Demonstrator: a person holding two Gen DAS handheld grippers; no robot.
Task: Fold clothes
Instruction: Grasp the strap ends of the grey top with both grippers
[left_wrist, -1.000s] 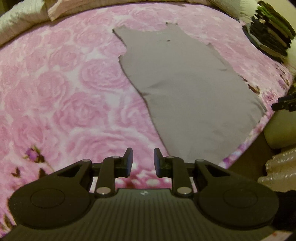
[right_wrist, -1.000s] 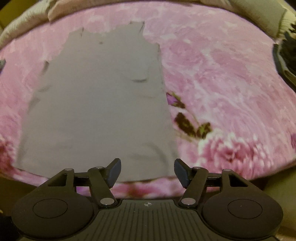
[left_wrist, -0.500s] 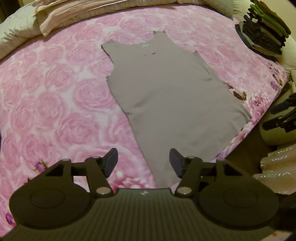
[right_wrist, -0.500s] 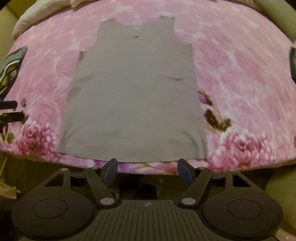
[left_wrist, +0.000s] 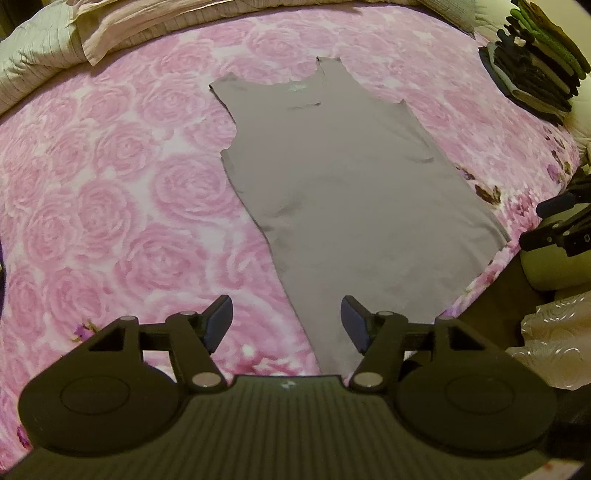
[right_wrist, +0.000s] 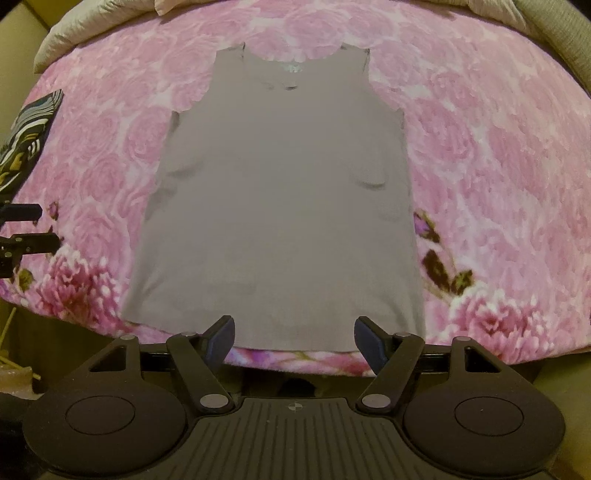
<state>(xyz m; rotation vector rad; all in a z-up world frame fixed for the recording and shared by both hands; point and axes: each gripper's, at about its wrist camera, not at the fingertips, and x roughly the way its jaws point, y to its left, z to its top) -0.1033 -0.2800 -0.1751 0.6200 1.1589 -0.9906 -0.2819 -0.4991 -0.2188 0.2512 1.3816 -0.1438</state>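
Left gripper (left_wrist: 286, 325): held above the near edge of the bed, pointing steeply down, fingers (left_wrist: 218, 321) spread with nothing between them. Right gripper (right_wrist: 293, 338): held over the bed's front edge at the garment's hem, likewise pointing down, fingers (right_wrist: 369, 341) spread and empty. Grey sleeveless top (right_wrist: 280, 199): laid flat and face-up on the bed, shoulder straps toward the far side, hem level with the near edge; smooth thin fabric, a few shallow creases at the sides, small pale label at the neckline. Bedspread (left_wrist: 110, 192): pink, plush-looking, rose-patterned, with broad bare stretches on either side of the top. Stack of folded clothes (left_wrist: 535, 70): dark and green pieces at the far right corner, well apart from the top. Pale quilted bedding (left_wrist: 44, 55): bunched along the far edge.
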